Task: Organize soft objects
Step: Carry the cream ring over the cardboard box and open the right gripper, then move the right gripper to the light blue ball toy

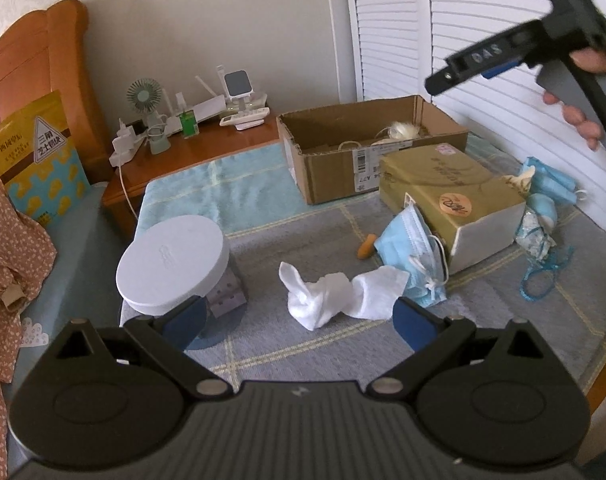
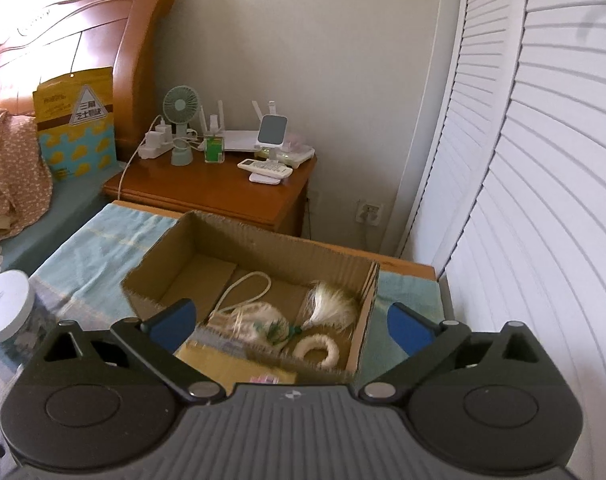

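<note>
Hovering with both claws spread wide and empty over a cloth-covered table.

From the left wrist view, the left gripper [image 1: 299, 320] has its jaws apart just short of a crumpled white cloth [image 1: 335, 296]; a blue face mask [image 1: 413, 252] lies at its 2 o'clock, leaning against a gold box [image 1: 451, 196], with a white-lidded jar [image 1: 171, 260] at 10 o'clock. The right gripper [image 2: 289, 322], jaws apart, hangs above the open cardboard box [image 2: 263, 240], which holds a white tassel [image 2: 331, 306] and a fluffy ring [image 2: 317, 350].
</note>
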`<state>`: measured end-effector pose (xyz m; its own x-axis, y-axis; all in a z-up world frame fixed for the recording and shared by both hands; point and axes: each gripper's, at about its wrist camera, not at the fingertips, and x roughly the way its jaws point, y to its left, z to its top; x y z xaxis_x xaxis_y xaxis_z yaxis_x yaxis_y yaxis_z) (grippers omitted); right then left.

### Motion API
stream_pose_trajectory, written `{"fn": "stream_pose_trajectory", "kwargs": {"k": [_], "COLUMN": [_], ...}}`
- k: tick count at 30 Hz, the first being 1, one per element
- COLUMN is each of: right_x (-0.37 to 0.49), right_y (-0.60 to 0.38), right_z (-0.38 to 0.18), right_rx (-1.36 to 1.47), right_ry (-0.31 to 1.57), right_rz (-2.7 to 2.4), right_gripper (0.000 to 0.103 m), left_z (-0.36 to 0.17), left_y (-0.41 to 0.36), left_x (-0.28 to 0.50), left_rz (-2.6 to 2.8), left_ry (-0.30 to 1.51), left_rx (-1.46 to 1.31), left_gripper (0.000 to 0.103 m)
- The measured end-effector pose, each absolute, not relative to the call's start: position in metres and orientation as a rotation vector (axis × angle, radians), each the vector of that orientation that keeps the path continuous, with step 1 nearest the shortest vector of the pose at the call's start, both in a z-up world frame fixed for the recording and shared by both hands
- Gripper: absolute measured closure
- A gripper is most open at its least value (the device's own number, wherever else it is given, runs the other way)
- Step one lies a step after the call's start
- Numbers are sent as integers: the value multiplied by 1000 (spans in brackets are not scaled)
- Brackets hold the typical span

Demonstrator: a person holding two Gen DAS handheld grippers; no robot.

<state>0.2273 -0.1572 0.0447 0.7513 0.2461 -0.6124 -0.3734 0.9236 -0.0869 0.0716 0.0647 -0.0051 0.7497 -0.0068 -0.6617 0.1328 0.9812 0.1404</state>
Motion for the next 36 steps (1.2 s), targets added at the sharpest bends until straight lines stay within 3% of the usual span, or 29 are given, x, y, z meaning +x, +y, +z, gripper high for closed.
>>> {"fn": "stream_pose_trajectory", "kwargs": {"k": [21, 36], "right_x": [126, 115], "right_y": [-197, -236], "right_z": [-5, -34], "right_rx": [-116, -46], "right_ry": [706, 738], "right_rz": [352, 161], "right_gripper": [0, 1], "left_z": [-9, -19], "left_y": [46, 25], "left_x": [59, 75], "left_rz": [-110, -134], "left_ry": [738, 786], "left_rx": [204, 235], "left_gripper": [4, 4]}}
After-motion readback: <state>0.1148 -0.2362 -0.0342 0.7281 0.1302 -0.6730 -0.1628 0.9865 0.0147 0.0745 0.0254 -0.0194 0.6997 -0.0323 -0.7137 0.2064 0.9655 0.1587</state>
